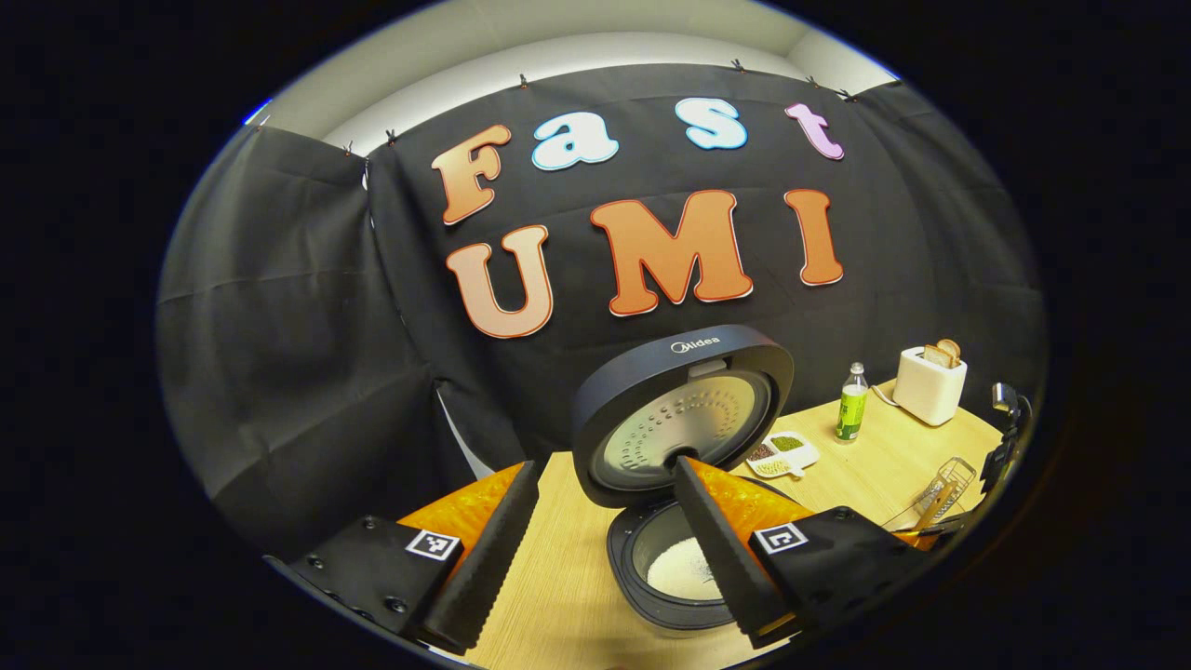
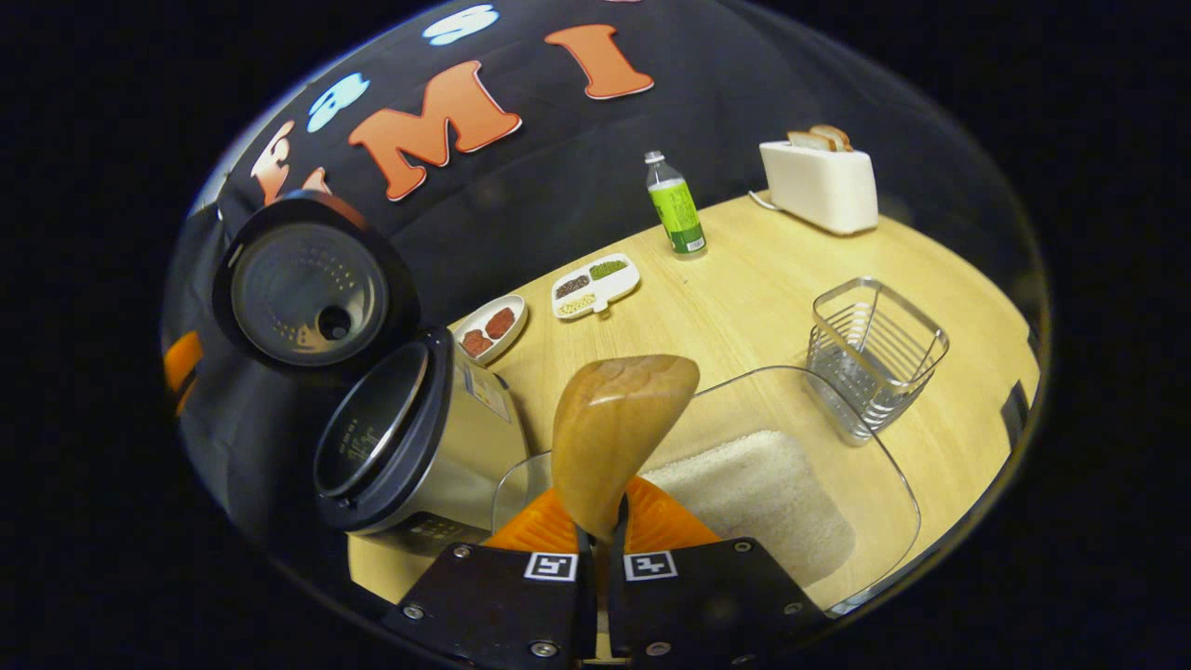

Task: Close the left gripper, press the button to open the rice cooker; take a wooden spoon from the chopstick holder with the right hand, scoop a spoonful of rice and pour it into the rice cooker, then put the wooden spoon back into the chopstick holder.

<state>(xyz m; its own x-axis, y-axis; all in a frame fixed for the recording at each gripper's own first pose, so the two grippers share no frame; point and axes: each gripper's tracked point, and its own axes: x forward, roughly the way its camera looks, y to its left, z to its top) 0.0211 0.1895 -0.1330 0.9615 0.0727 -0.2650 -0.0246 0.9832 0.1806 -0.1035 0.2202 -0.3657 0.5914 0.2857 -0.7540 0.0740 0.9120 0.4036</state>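
Observation:
The rice cooker (image 1: 670,558) stands with its lid (image 1: 684,414) raised, and white rice lies in the bottom of its pot. My left gripper (image 1: 607,463) is open just in front of it, its fingers apart on either side of the pot, holding nothing. My right gripper (image 2: 600,526) is shut on the handle of the wooden spoon (image 2: 619,428), whose bowl stands upright above the clear rice container (image 2: 884,465). No rice shows on the spoon's visible face. The open cooker (image 2: 409,437) is to the left of the spoon. The wire chopstick holder (image 2: 870,349) stands to the right.
On the wooden table (image 2: 744,279) are a divided dish of beans (image 2: 595,284), a small dish (image 2: 491,330), a green bottle (image 2: 677,209) and a white toaster (image 2: 821,181) with bread. The black cloth wall is behind.

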